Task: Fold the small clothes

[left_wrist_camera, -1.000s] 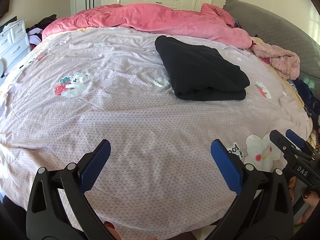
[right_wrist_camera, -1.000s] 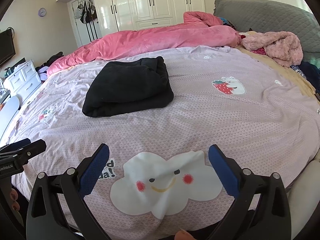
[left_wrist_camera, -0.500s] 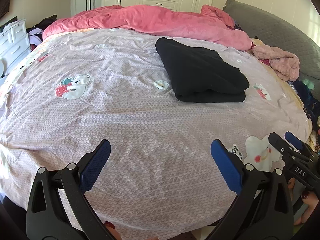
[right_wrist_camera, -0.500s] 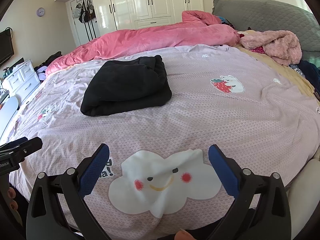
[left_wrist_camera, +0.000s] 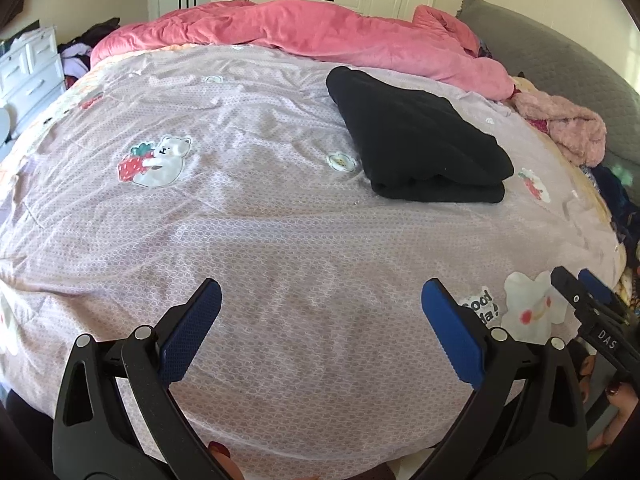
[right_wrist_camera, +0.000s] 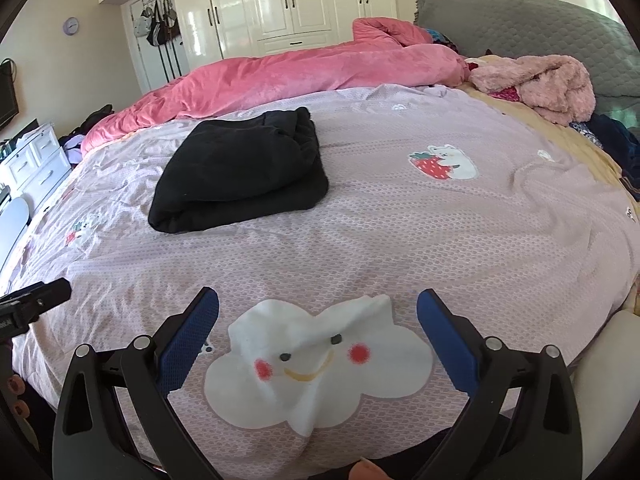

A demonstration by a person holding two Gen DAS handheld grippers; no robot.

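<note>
A folded black garment (left_wrist_camera: 420,140) is laid on the bed (left_wrist_camera: 260,220), just before the pink duvet (left_wrist_camera: 320,36). Both the left hand-held gripper (left_wrist_camera: 320,316) and the right hand-held gripper (right_wrist_camera: 318,316) are held wide open and empty, well short of the garment.

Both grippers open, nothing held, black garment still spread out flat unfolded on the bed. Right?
Not quite. The black garment is already folded into a layered bundle, as the right wrist view shows. The rest holds: left gripper and right gripper are open, nothing held.
</note>
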